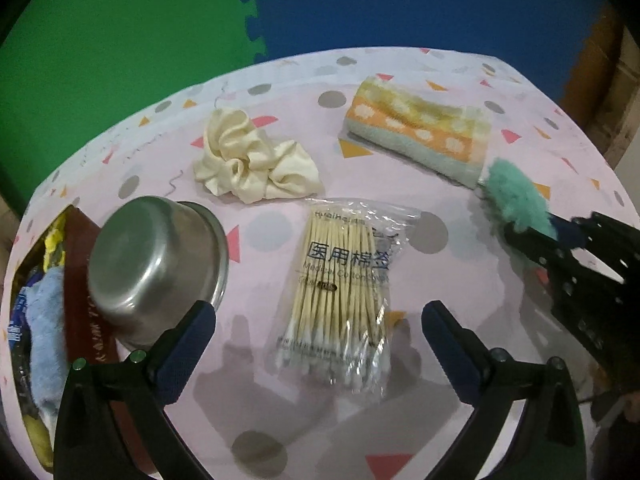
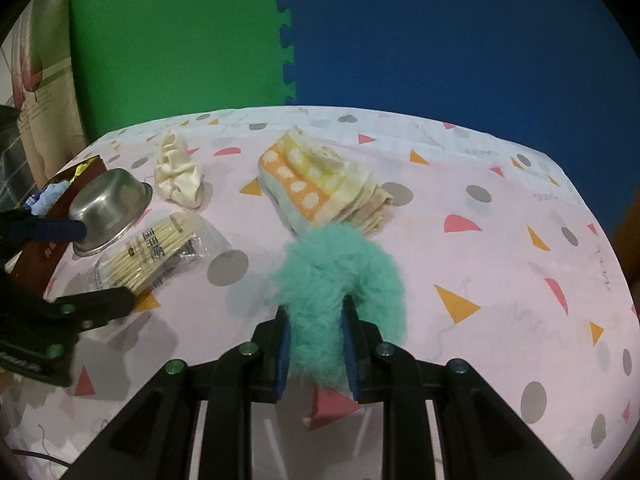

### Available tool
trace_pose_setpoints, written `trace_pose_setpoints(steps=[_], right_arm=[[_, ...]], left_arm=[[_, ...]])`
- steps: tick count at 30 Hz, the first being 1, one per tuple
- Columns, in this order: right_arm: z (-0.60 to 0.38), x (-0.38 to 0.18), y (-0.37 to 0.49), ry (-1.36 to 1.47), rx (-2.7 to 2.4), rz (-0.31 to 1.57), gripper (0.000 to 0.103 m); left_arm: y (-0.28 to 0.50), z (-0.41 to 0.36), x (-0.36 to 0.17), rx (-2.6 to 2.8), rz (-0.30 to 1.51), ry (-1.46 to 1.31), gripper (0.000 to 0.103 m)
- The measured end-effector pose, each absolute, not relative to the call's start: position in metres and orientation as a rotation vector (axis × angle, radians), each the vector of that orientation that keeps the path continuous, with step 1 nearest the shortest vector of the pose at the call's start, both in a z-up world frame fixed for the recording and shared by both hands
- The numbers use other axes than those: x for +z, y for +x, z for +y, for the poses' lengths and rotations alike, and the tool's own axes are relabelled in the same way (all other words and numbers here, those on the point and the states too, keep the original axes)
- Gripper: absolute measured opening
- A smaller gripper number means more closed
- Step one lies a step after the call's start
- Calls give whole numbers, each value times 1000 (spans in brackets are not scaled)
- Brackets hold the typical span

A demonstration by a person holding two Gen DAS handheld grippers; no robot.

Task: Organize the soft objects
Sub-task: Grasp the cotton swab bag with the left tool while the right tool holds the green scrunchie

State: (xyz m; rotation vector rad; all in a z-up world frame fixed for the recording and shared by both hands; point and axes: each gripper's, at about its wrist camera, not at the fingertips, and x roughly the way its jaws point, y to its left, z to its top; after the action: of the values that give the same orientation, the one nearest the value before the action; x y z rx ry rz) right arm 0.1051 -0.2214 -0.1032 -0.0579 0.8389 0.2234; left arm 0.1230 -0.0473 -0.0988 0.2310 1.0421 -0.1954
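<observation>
The bench [image 2: 500, 208] wears a pale pink cloth printed with grey dots and orange and pink triangles. Behind it stand 2 foam mats joined by a jigsaw edge: 1 green mat [image 2: 172, 40] and 1 blue mat [image 2: 440, 32].

On the cloth lie 1 cream scrunchie [image 1: 256, 160], 1 folded towel [image 1: 420, 132] striped in orange, yellow and pale green, and 1 clear bag of cotton swabs [image 1: 344, 292]. At the bench's left edge sits 1 dark red box [image 1: 86, 280] with 1 blue cloth [image 1: 46, 336] and some yellow items in it; how many I cannot tell. 1 steel bowl [image 1: 156, 264] is tilted against the box, its underside showing.

The right tool [image 2: 316, 344] is pinching 1 fluffy teal scrunchie [image 2: 340, 276] between its blue pads, just above the cloth and near the towel's end. The left tool [image 1: 320, 344] is spread wide over the swab bag, pinching nothing.
</observation>
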Motion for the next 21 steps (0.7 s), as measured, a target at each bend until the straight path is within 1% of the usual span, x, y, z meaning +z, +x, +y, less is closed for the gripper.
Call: trace_pose_setpoints(steps=[5,7,10,11,12,13,14,15,17,21], right_arm=[[-217,-104,109,-70,237,858,22],[-217,-105,110,-70,241,863,22],[-217,-105,110,-65,245,870,22],[-218,-106,111,-64,245,872,22],[-218,-106,111,-64,245,873,22],[-218,-105,111,-64,245,874,22],[-217,-105,111,-65,246,874,22],[-217,-105,112,-66,245,875,22],[-217,-105,111,-67,245,876,22],[-217,-105,111,-68,245,879,22]], left_arm=[[133,-47,-111,-170,1065,236,102],[135,-43,-116,-175,1092,200,97],[136,-34,-116,-166,1099,124,81],[136,-33,-115,-160,1096,123,74],[136,-33,-113,-161,1095,127,62],[136,-33,-112,-171,1092,132,54],[135,-33,-110,-184,1093,130,43],[135,-33,-109,-191,1099,124,36],[135,-32,-107,-203,1107,106,32],[131,-30,-105,-227,1119,70,29]])
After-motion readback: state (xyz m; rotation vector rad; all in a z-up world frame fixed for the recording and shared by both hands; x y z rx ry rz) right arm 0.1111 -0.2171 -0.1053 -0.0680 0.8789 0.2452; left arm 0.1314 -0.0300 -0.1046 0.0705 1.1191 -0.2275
